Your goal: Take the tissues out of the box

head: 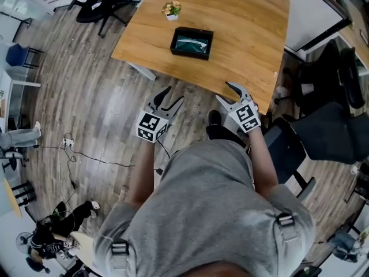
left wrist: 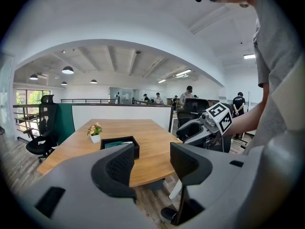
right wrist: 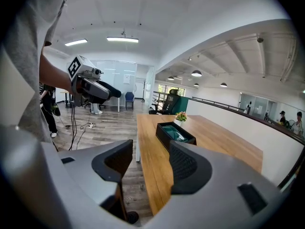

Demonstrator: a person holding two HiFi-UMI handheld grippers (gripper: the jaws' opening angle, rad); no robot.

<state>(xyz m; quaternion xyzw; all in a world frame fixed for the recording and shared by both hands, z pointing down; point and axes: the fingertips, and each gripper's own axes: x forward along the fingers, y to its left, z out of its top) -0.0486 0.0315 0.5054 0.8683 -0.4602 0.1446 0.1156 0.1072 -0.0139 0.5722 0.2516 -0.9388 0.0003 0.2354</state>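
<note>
A black open box [head: 191,42] with a green tissue pack inside sits on the wooden table [head: 242,33], near its middle. The same box [left wrist: 119,146] shows ahead in the left gripper view, and the box [right wrist: 174,134] lies ahead in the right gripper view. My left gripper [head: 169,98] hangs open over the floor, short of the table's near edge, with nothing between its fingers. My right gripper [head: 232,93] is at the table's near edge, open and empty. Both are well apart from the box. In the left gripper view my left gripper [left wrist: 151,162] is open; in the right gripper view my right gripper [right wrist: 150,161] is open.
A small potted plant [head: 171,8] stands on the table just beyond the box. Black office chairs [head: 323,131] stand to the right and another chair [head: 101,4] at the far left. Cables [head: 86,154] run across the wooden floor on the left.
</note>
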